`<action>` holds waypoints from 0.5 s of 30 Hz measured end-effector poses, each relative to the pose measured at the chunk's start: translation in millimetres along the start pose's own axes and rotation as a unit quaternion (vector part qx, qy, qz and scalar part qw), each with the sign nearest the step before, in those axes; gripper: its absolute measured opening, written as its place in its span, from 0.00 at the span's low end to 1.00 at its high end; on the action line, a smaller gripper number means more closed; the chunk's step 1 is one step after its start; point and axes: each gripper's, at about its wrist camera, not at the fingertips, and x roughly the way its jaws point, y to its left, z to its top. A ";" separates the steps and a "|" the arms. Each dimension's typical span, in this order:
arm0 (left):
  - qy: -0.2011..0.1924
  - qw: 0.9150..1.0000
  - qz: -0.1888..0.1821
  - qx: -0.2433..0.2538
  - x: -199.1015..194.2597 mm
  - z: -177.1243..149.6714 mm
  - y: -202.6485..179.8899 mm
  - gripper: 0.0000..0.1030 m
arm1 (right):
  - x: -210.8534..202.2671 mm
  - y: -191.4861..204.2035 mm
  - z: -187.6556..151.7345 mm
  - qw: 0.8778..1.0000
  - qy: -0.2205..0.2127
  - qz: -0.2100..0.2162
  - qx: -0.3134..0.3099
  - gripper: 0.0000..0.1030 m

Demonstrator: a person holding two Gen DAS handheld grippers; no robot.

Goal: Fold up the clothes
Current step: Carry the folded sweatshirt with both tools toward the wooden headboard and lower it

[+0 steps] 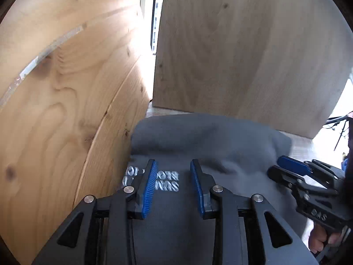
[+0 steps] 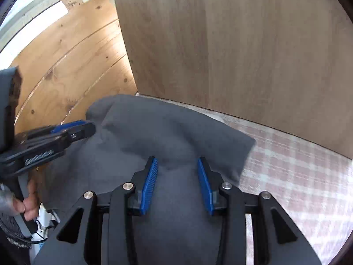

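One grey garment (image 2: 167,137) lay bunched in a compact bundle on the checked worktop (image 2: 297,176), under and ahead of both grippers. Left gripper (image 1: 173,185) and right gripper (image 2: 177,184) gaped, holding nothing. Folding seemed well along, its finish uncertain.

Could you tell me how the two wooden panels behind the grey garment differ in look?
The left panel is warm yellowish pine with knots and board seams; the back panel is duller grey-brown and seamless. The left one is brightly lit, the back one shaded. Both stand upright beside the garment.
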 end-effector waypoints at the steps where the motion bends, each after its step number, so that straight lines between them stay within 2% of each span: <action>1: -0.010 1.000 -0.003 0.004 -15.7 -7.7 -4.9 0.33 | -7.6 0.9 -2.5 1.000 -0.001 -0.004 0.000 0.36; 4: -0.028 0.999 -0.019 0.000 -53.7 -39.1 -15.9 0.45 | -30.4 3.6 -9.9 1.000 -0.003 -0.017 0.000 0.43; 7: -0.024 0.999 -0.037 -0.024 -66.9 -71.4 -20.3 0.47 | -41.5 8.7 -23.5 1.000 0.000 -0.027 -0.013 0.44; 12: 0.028 0.999 -0.010 -0.030 -35.6 -105.2 -23.2 0.48 | -57.2 17.8 -47.7 0.998 0.007 -0.043 -0.039 0.44; 15: 0.036 0.999 0.012 -0.011 -26.5 -112.0 -29.4 0.48 | -66.6 23.3 -62.1 0.997 0.011 -0.053 -0.054 0.45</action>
